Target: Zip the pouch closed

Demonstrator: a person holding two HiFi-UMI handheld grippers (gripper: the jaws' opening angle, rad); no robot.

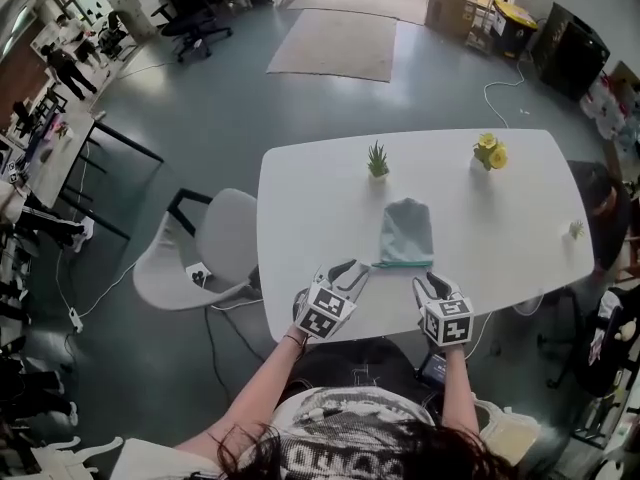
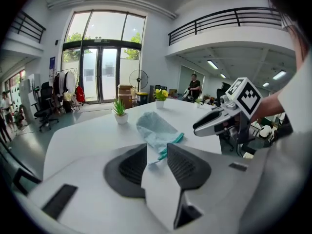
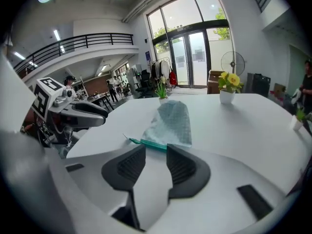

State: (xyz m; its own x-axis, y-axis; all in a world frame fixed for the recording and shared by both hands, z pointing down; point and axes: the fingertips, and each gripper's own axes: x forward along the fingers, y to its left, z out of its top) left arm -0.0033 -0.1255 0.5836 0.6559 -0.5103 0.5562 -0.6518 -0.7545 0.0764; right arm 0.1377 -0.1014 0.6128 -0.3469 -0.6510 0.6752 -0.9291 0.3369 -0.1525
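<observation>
A pale blue-green pouch lies flat on the white table, its teal zipper edge toward me. My left gripper hovers just left of the zipper's end, open, with nothing between its pads. My right gripper hangs off the pouch's near right corner, also open and empty. In the left gripper view the pouch shows beyond the parted jaws of the left gripper, with the right gripper to the right. The right gripper view has the pouch ahead of the right gripper and the left gripper at left.
A small green plant and a pot of yellow flowers stand at the table's far side. A tiny plant sits near the right edge. A grey chair stands off the table's left edge.
</observation>
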